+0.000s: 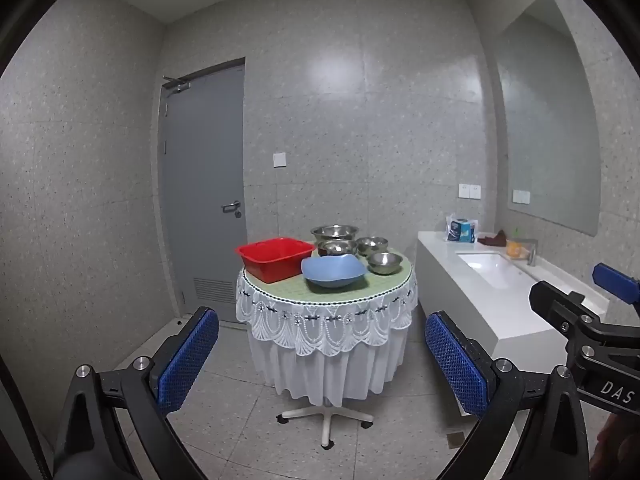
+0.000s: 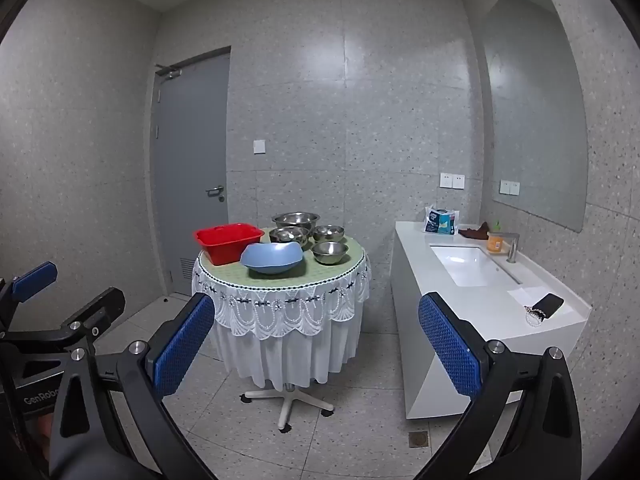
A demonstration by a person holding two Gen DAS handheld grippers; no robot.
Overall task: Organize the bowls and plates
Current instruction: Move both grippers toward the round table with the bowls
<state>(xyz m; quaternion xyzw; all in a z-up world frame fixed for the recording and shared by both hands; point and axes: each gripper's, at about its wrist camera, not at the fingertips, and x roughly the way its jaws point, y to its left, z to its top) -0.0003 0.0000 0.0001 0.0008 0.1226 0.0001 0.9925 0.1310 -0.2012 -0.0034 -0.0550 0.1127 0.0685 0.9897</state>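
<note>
A round table (image 1: 280,292) (image 2: 224,276) with a green top and white lace cloth stands ahead, some way off. On it are a red plastic tub (image 1: 274,258) (image 2: 228,240), a blue bowl (image 1: 333,271) (image 2: 272,258) and several steel bowls: a large one at the back (image 1: 335,233) (image 2: 296,220), and smaller ones (image 1: 385,262) (image 2: 330,252). My left gripper (image 1: 322,364) is open and empty, well short of the table. My right gripper (image 2: 316,344) is open and empty too, beside the left one.
A white sink counter (image 1: 472,284) (image 2: 416,248) runs along the right wall, with a basin, tap, tissue pack (image 2: 441,221), orange bottle and a phone (image 2: 549,304). A grey door (image 1: 204,184) is behind the table on the left. The floor has a drain (image 2: 419,439).
</note>
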